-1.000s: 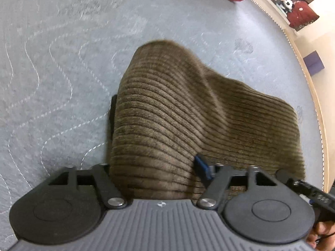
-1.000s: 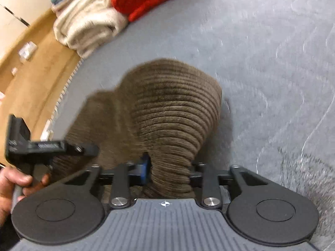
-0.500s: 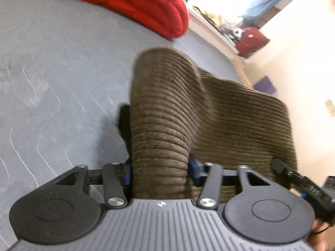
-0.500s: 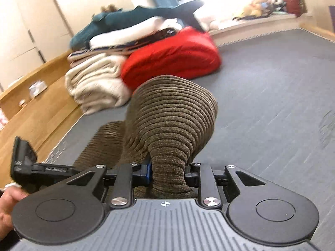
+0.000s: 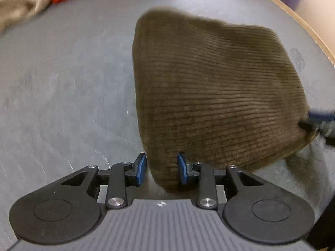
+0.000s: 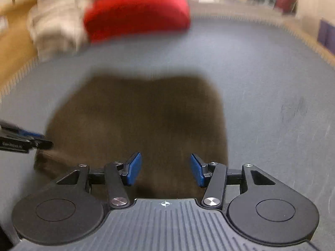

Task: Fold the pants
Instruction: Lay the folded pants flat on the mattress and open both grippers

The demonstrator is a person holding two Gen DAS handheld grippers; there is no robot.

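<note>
Two hand-held grippers flank the near edge of the brown pants folded on the grey bed: left hand-held gripper open astride a corner fold, right hand-held gripper open over the other, the edge running between them.

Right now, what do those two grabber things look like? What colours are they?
Both look alike. The left gripper and right gripper each have black linkage arms with silver screws, two round black discs, a ribbed grey body bearing a small white crosshair mark, and blue pads on the fingertips. White lettering shows on the left gripper's side in the right wrist view.
</note>
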